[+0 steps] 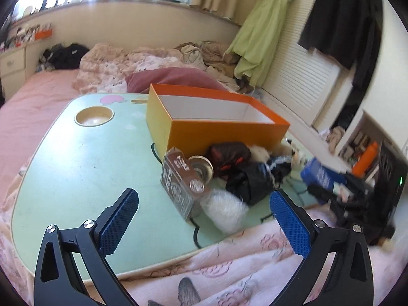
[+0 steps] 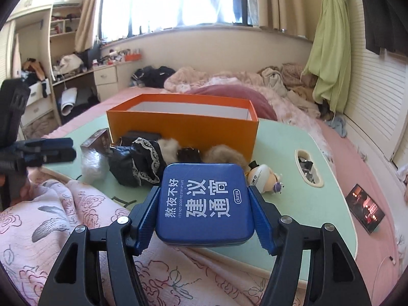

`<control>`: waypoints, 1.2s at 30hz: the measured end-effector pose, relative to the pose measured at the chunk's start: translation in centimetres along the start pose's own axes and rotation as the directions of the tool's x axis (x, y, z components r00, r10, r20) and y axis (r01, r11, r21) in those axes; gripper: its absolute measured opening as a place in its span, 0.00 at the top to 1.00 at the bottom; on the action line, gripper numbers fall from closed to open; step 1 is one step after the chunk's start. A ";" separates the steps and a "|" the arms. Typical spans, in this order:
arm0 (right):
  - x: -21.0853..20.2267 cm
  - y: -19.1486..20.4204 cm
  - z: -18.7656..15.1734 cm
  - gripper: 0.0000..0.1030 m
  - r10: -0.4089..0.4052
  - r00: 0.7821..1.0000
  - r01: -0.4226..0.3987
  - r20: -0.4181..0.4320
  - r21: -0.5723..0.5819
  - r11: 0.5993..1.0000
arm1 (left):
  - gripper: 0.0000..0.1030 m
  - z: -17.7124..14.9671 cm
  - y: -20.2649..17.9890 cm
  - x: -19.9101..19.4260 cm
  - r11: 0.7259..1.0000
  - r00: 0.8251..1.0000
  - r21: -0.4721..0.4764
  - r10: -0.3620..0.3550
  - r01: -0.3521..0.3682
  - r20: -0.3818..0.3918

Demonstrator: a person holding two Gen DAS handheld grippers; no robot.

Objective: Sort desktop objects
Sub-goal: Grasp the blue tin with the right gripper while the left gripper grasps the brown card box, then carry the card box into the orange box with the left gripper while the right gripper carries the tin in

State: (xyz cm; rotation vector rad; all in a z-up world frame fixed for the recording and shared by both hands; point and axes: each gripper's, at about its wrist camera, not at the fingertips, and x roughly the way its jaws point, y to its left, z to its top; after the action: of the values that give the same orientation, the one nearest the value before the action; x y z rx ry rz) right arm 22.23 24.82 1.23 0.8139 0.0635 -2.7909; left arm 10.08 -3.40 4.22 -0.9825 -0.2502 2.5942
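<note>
My right gripper (image 2: pixel 204 211) jaws clamp a blue tin (image 2: pixel 205 204) by its two sides, lid up, held above the near edge of the green desk (image 2: pixel 285 140). No earlier frame, motion not noted. My left gripper (image 1: pixel 204 211) jaws stand wide apart, empty, over the desk's near edge. Orange box (image 1: pixel 216 127) sits open at the back of the desk. In front of it, touching one another: a clear case (image 1: pixel 178 181), black cloth (image 1: pixel 250 181), white fluff (image 1: pixel 224 211). A small figurine (image 2: pixel 265 176) lies just right of the tin.
</note>
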 end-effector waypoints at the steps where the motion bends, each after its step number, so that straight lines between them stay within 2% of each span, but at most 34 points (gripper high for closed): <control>1: 0.1 -0.2 0.0 0.35 0.002 1.000 -0.002 -0.002 0.001 1.000 | 0.06 0.6 0.2 0.4 1.000 1.000 -0.029 0.007 -0.007 -0.014; 2: 0.1 -0.3 0.0 0.35 0.004 1.000 -0.004 -0.004 0.003 1.000 | 0.13 1.3 0.3 1.0 0.998 0.999 -0.048 0.026 -0.027 -0.035; 5: 0.1 -0.3 0.0 0.35 0.006 1.000 -0.006 -0.004 0.004 1.000 | 0.25 2.5 0.3 2.8 0.992 0.990 -0.045 0.111 -0.115 -0.090; 6: 0.1 -0.3 0.0 0.35 0.004 1.000 -0.004 -0.005 0.004 1.000 | 0.36 2.5 0.3 3.2 0.990 0.987 -0.042 0.129 -0.134 -0.100; 7: 0.1 -0.3 0.0 0.35 0.006 1.000 -0.006 -0.006 0.005 1.000 | 0.43 2.4 0.5 3.6 0.989 0.985 -0.051 0.133 -0.139 -0.110; 9: 0.0 -0.3 -0.1 0.35 0.005 1.000 -0.005 -0.005 0.006 1.000 | 0.61 2.0 1.4 3.8 0.990 0.991 -0.119 0.068 -0.082 -0.117; 11: 0.0 -0.4 -0.1 0.35 0.007 1.000 -0.007 -0.004 0.005 1.000 | 0.64 1.3 2.2 3.3 0.987 0.994 -0.154 0.022 -0.038 -0.103; 15: 0.1 -0.4 -0.1 0.35 0.008 1.000 -0.008 -0.005 0.006 1.000 | 0.64 0.5 3.1 2.7 0.984 0.992 -0.147 0.092 -0.104 -0.087; 17: 0.2 -0.4 -0.1 0.35 0.008 1.000 -0.008 -0.006 0.006 1.000 | 0.64 0.5 4.1 2.9 0.978 0.992 -0.187 0.076 -0.093 -0.096; 20: 0.4 -0.4 -0.3 0.35 0.008 1.000 -0.008 -0.010 0.009 1.000 | 0.71 0.2 4.7 3.4 0.977 0.992 -0.189 0.078 -0.096 -0.098; 21: 0.3 -0.4 -0.5 0.35 0.007 1.000 -0.007 -0.007 0.010 1.000 | 0.79 0.2 4.8 3.3 0.977 0.992 -0.193 0.078 -0.095 -0.096; 22: 0.2 -0.4 -0.6 0.35 0.005 1.000 -0.005 0.002 0.011 1.000 | 0.81 0.2 4.9 3.2 0.976 0.995 -0.209 0.048 -0.067 -0.092; 24: -0.2 -0.5 -0.7 0.35 0.008 1.000 -0.009 0.023 0.014 1.000 | 0.81 0.1 4.7 2.0 0.974 0.999 -0.228 -0.014 0.003 -0.044; 28: -1.5 -0.9 -0.3 0.35 0.025 0.996 -0.027 0.086 0.031 0.999 | 0.81 1.7 3.2 -1.2 0.985 0.998 -0.172 0.002 0.009 0.060; 32: -2.1 -1.2 3.1 0.35 0.026 0.989 -0.038 0.144 0.084 0.996 | 0.81 4.6 2.0 -1.6 0.991 0.996 -0.132 -0.003 0.015 0.091; 36: -0.2 -1.6 8.5 0.35 0.035 0.988 -0.052 0.148 0.117 0.992 | 0.81 8.3 1.2 1.4 0.993 0.998 -0.111 -0.017 0.024 0.063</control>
State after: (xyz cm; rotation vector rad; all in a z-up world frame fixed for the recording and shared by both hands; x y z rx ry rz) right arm 17.56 25.53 8.49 0.6266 -0.1476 -2.8251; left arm 3.26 -4.26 9.15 -0.9319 -0.4240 2.6192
